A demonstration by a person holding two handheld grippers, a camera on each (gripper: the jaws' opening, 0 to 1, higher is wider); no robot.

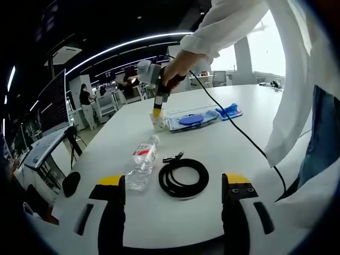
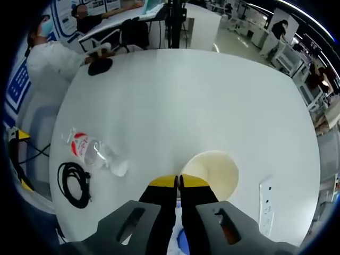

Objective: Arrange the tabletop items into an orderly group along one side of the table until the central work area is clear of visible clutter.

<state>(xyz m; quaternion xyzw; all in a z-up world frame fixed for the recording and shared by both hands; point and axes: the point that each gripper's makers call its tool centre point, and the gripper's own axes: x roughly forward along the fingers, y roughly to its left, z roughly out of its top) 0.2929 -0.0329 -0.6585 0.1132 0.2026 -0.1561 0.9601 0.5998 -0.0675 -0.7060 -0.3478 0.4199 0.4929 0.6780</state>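
The right gripper (image 2: 178, 181), jaws pressed together at the rim of the paper cup (image 2: 212, 171) in the frame's lower middle, could tip it. The left gripper (image 1: 172, 186) hangs spread before the cable (image 1: 184, 177) and bottle (image 1: 142, 162).

Left gripper view: dim hall, ceiling light strips (image 1: 127, 42) curved by fisheye, far right window (image 1: 276, 42) blown out white. White table (image 1: 212, 149) evenly lit; soft shadows under bottle (image 1: 142, 162) and cable coil (image 1: 184, 178). Right gripper view: brighter, table (image 2: 175, 101) near glare-white, faint shadows, edges bent and darkened. Near jaws slightly soft in both.
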